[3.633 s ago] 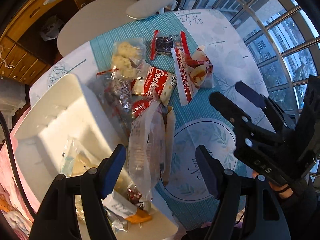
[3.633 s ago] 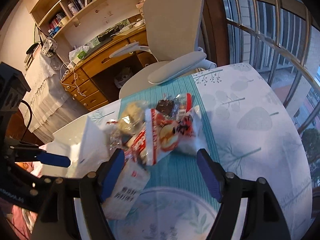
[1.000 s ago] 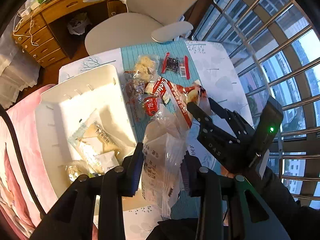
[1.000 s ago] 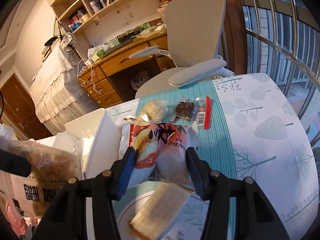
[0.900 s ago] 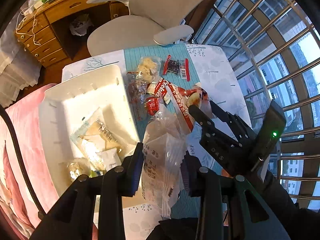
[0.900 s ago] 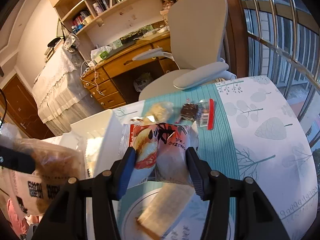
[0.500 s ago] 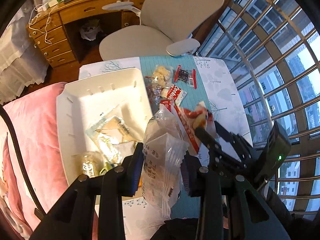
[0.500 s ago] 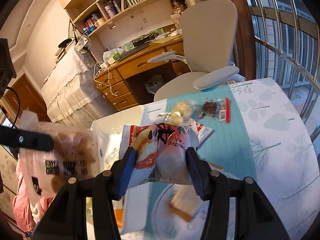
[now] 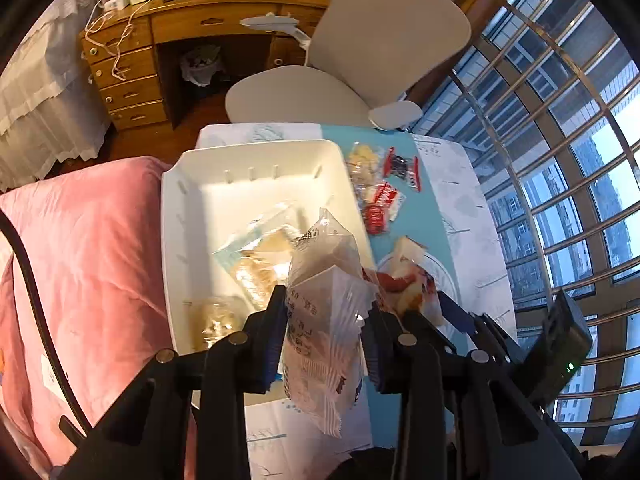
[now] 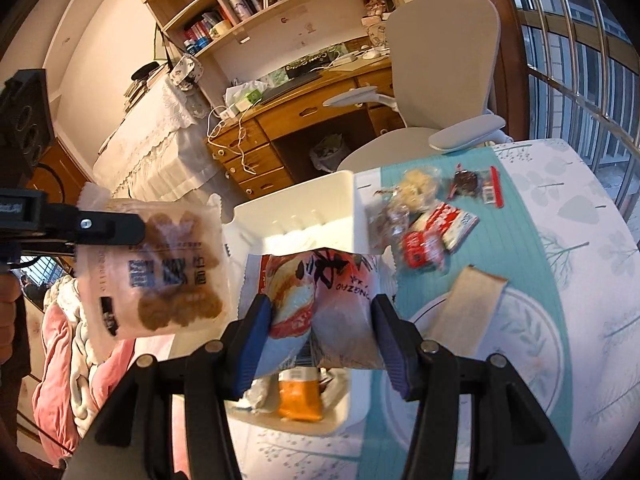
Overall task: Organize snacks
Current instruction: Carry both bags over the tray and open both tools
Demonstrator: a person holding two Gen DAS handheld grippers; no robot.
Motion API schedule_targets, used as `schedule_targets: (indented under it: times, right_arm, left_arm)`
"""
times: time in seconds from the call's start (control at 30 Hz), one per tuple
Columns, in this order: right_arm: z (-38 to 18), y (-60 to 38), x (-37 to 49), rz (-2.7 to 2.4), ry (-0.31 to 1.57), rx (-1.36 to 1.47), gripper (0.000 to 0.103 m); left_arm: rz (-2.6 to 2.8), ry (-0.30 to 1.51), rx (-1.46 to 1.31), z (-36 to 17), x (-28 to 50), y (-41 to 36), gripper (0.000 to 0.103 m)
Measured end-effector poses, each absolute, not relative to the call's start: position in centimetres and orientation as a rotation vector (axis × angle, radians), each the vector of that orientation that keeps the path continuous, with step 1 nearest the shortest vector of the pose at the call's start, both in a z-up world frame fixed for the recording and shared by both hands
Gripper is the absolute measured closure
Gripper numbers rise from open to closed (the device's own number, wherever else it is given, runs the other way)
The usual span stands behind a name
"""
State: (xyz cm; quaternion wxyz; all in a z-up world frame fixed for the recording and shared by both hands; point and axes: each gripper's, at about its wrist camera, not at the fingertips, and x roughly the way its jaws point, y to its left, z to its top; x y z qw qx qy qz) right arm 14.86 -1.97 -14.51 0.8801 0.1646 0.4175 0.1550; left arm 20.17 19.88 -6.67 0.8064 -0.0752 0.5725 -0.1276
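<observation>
Above the white bin, the left gripper is clamped on a translucent cookie bag and the right gripper on a red-and-white snack pack, both probably light, crinkly, slippery and crushable, best pinched mid-body.

Left tool clamped on load, raised; right tool likewise, alongside.
</observation>
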Motion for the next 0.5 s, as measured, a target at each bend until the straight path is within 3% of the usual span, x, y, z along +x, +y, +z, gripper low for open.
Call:
schedule_targets:
  times: [0.27, 0.37, 0.43, 0.5]
  right_arm:
    - [-14.5, 1.6, 13.7, 0.321, 0.889, 0.326, 0.051]
    - [-14.7, 2.5, 13.4, 0.309, 0.905, 0.331, 0.048]
    - [-14.8, 2.8, 13.3, 0.294, 0.917, 0.335, 0.048]
    - [-15.1, 3.0, 13.2, 0.274, 0.937, 0.338, 0.045]
  left_arm:
    - [-0.253, 1.239, -0.199, -9.4, 20.1, 24.1, 0.068]
    - [-0.266, 1.248, -0.212, -10.1, 19.9, 24.8, 0.057]
    - [-0.290, 1.239, -0.226, -10.2, 19.7, 25.0, 0.038]
    - [-0.305, 1.231, -0.223, -10.0, 19.5, 25.1, 0.037]
